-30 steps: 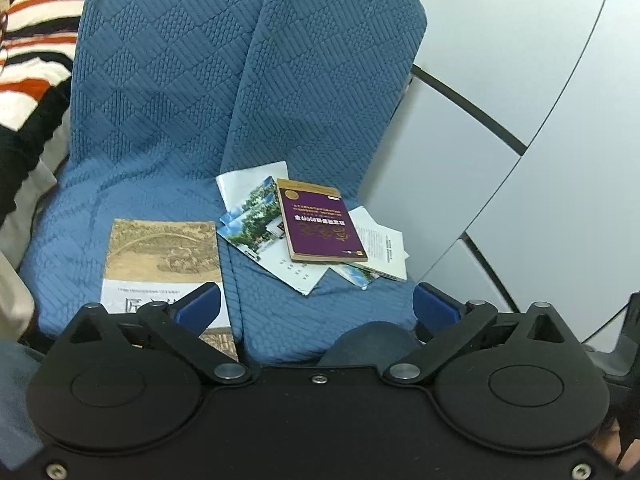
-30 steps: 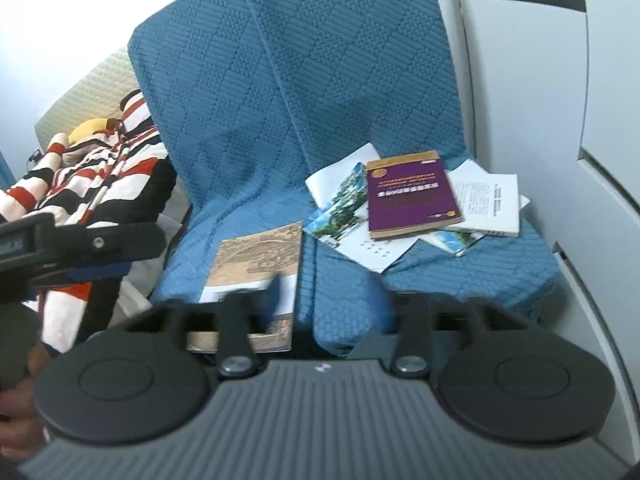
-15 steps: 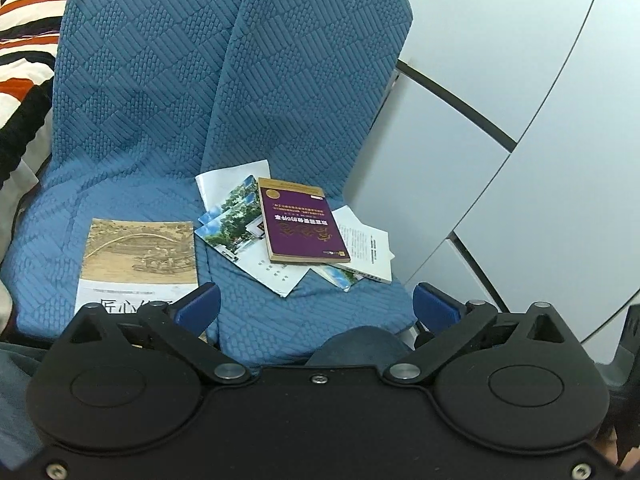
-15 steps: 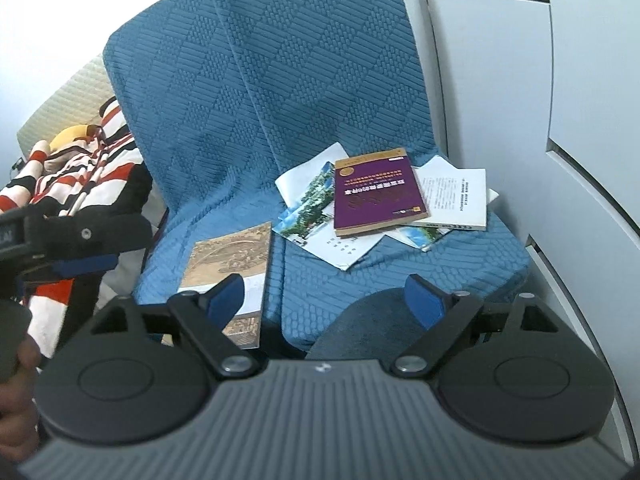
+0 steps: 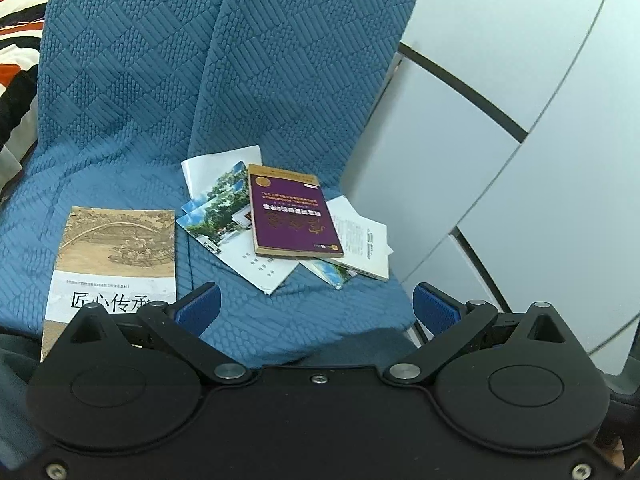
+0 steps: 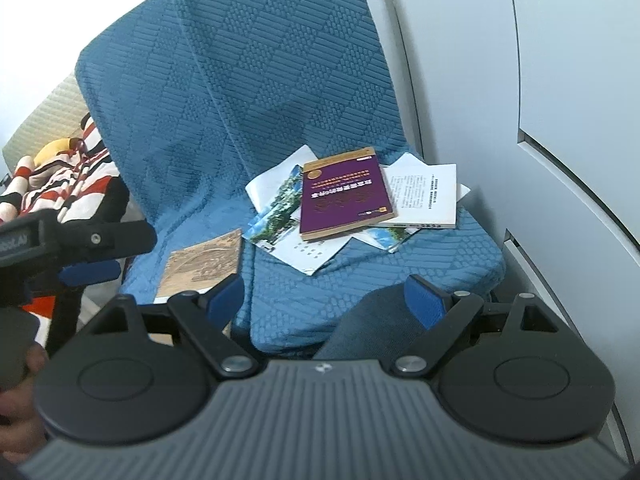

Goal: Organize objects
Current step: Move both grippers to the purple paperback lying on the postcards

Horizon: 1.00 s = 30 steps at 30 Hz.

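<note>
Both grippers are hovering short of the seat with nothing between their pads. Left gripper [image 5: 316,304] is standing with its blue pads spread wide. Right gripper [image 6: 326,294] is likewise spread; its jaws have just been opening, and no object is lying between them. Both are pointing downward at the seat, which, as a judgement, is the stance for approaching flat items from the front edge.

Blue quilted cover [image 5: 120,120] is draping the two seat cushions and is carrying all the task items. Grey wall panels [image 5: 500,80] are closing off the right side of the seat, so access from that side is looking restricted.

Landscape-cover book [image 5: 116,248] is lying flat and alone on the left cushion, its near end hidden behind the left gripper's linkage. Loose pile [image 5: 280,240] is sitting on the right cushion, well apart from that book. Purple book [image 5: 294,216] is lying on top of the pile, skewed. White booklet [image 5: 364,240] is protruding from under its right side; photo leaflets [image 5: 216,208] and a white sheet are fanning out at its left. Since thin sheets are lying beneath it, the purple book probably needs lifting first.

Striped cloth [image 6: 72,184] is lying beyond the left cushion. A dark rounded shape is rising at the seat's front edge between the pads; what it is cannot be told.
</note>
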Available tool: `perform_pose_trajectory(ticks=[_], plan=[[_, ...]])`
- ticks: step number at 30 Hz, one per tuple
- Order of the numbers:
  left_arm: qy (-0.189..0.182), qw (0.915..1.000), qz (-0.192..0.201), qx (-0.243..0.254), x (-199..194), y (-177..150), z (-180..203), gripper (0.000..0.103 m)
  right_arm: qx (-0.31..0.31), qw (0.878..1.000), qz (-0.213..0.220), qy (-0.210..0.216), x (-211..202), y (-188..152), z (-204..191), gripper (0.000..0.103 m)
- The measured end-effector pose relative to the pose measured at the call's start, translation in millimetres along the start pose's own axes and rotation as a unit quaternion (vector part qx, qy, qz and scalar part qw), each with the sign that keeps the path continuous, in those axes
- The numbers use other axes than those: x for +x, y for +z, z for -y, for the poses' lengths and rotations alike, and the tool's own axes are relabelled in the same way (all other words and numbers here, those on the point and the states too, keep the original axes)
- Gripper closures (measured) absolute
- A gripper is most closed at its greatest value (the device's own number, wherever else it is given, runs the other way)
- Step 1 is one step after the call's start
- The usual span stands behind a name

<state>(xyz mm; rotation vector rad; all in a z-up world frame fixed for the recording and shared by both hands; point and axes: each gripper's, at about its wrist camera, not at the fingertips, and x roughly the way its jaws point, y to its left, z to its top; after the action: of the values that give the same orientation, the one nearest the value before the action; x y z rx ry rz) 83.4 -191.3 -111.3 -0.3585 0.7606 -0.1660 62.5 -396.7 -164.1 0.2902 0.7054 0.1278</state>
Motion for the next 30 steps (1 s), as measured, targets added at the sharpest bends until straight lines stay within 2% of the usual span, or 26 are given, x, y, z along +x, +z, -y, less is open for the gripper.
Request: perform_pose_trajectory(ticks=[10,26,30], plan=[[0.018,0.9996,-0.010,-0.020,44.8,15.1,-6.5,0.001,0.011,1.000,-0.013,0.005,32.2,14.2,22.6,0.014],[0.056,0.9960,-0.065,-0.024,155.1,35.6,-22.2,0.001,0.039,0.998,-0.054,-0.011,121.2,37.6,60.6,0.014],[0.056,0.9949,-0.070,-0.047,180.3,44.7,-38.9,0.004,0.042,0.997,-0.056,-0.015,143.1,44.2,69.4,0.014]])
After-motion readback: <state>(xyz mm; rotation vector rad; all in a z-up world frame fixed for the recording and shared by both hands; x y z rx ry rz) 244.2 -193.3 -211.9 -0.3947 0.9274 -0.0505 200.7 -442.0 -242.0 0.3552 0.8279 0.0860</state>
